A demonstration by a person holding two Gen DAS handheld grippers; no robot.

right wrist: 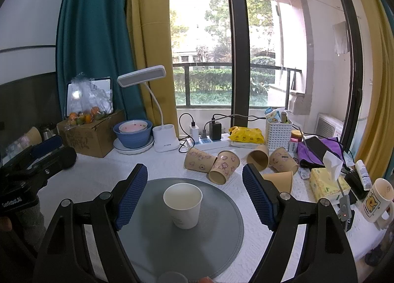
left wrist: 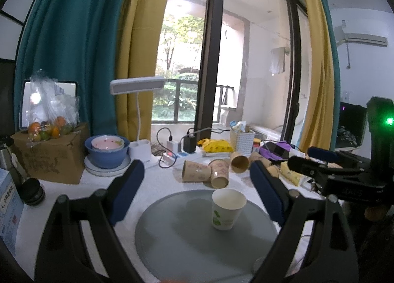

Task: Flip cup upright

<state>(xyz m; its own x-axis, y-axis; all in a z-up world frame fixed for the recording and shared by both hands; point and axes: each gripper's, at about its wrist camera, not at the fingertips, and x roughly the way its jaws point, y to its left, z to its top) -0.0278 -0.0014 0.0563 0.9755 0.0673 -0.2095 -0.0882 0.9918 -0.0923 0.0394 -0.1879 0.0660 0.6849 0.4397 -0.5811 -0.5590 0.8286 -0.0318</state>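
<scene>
A white paper cup [left wrist: 227,209] with green print stands upright, mouth up, on a round grey mat [left wrist: 172,238]. In the right wrist view the cup [right wrist: 183,205] sits between the fingers on the mat [right wrist: 160,241], untouched. My left gripper [left wrist: 197,194] is open and empty, the cup ahead toward its right finger. My right gripper [right wrist: 194,196] is open and empty around the cup with a gap on both sides. The right gripper's body [left wrist: 327,172] shows at the right of the left wrist view.
Several brown paper cups [right wrist: 214,162] lie on their sides behind the mat. A blue bowl [right wrist: 133,135], a white desk lamp [right wrist: 165,140], a power strip [right wrist: 209,142], a white basket [right wrist: 278,135], a tissue pack [right wrist: 325,182] and a mug [right wrist: 376,199] crowd the table's back and right.
</scene>
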